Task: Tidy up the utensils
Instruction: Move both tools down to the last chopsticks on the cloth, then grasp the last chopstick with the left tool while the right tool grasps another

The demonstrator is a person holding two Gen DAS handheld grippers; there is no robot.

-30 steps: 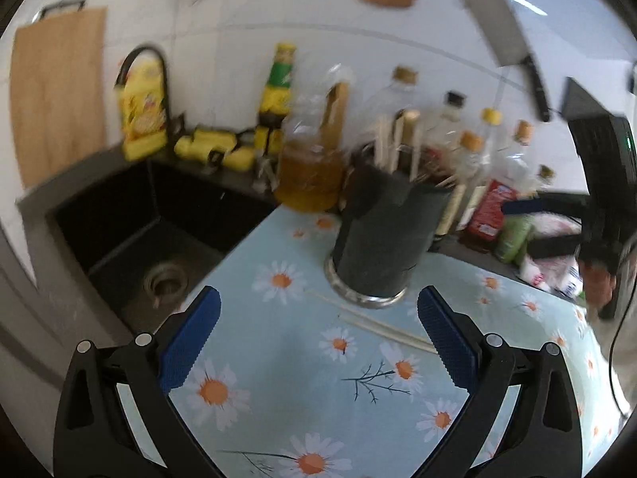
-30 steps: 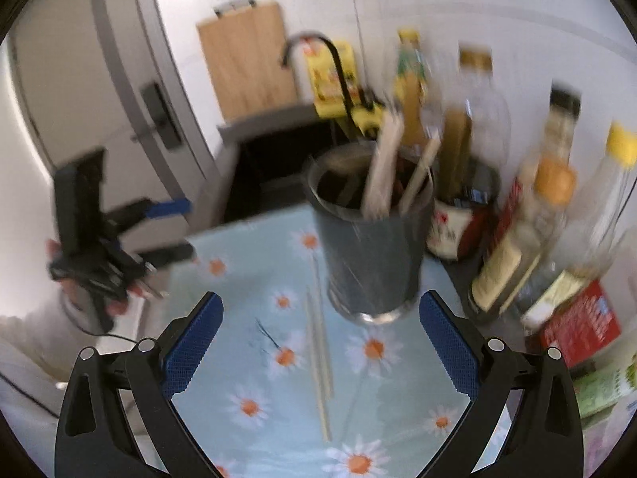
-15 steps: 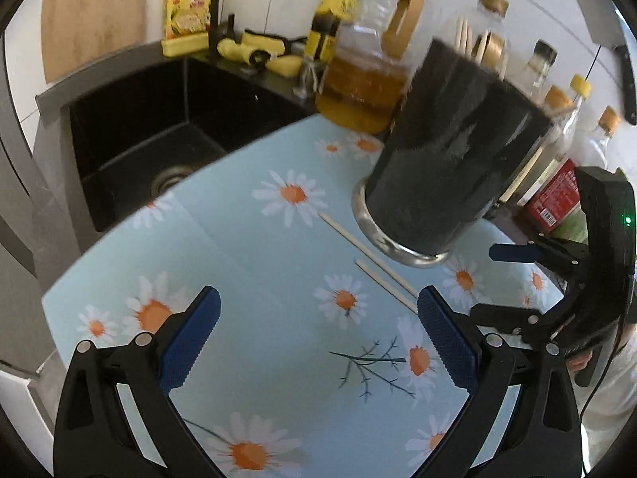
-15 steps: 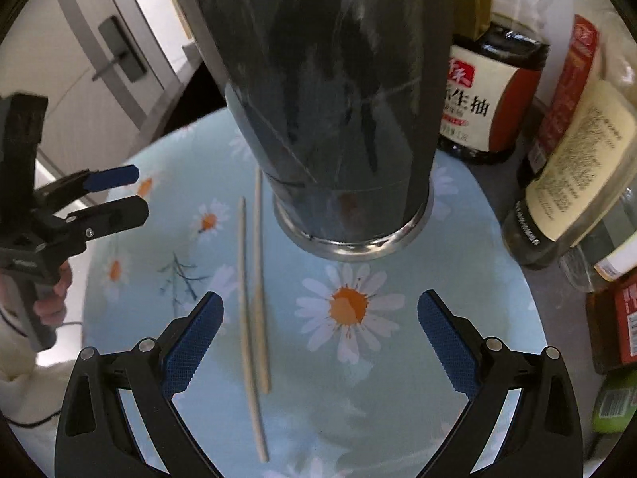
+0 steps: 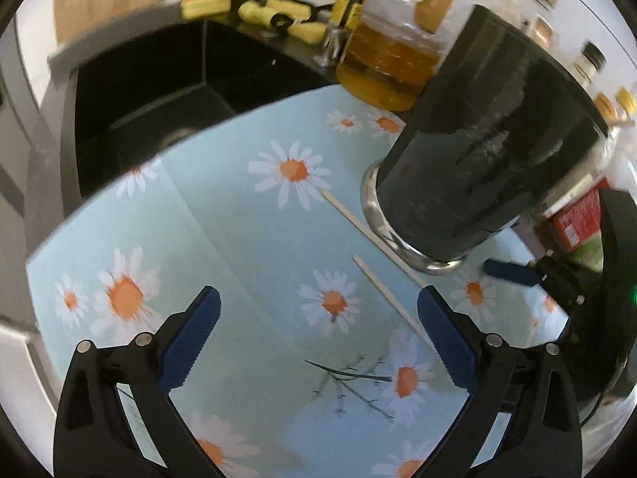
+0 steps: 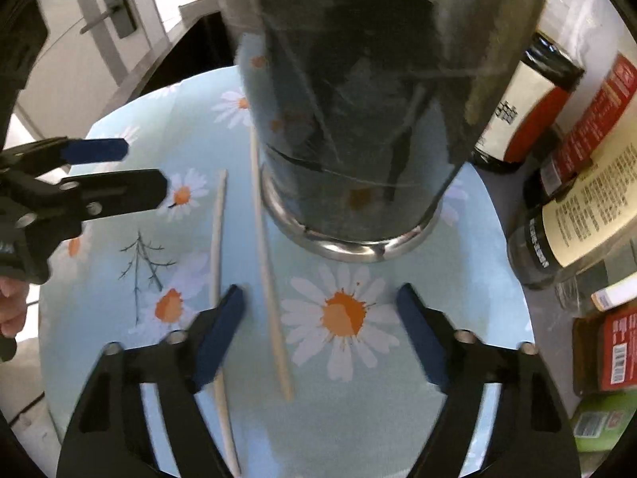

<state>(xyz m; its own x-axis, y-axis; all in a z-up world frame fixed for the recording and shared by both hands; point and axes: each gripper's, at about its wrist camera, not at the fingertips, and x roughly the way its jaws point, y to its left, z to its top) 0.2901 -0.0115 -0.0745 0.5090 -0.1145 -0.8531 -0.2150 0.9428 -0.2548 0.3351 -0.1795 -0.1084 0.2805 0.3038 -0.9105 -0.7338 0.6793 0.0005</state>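
Note:
Two pale wooden chopsticks lie side by side on the daisy-print mat. In the right wrist view one chopstick (image 6: 267,267) runs between my open fingers up to the dark utensil holder (image 6: 358,99); the other chopstick (image 6: 217,263) passes under the left finger. My right gripper (image 6: 318,310) is open, low over them. In the left wrist view the chopsticks (image 5: 392,300) (image 5: 358,221) lie ahead to the right, beside the holder (image 5: 477,151). My left gripper (image 5: 318,326) is open and empty above the mat.
A black sink (image 5: 159,91) lies past the mat's (image 5: 239,239) far left edge. An oil jug (image 5: 394,51) and several sauce bottles (image 6: 529,107) crowd behind and right of the holder. The left gripper shows in the right wrist view (image 6: 95,167).
Both grippers have dropped lower and come closer to the mat. The right gripper has moved in over the chopsticks, so one now lies between its fingers. Both stay open.

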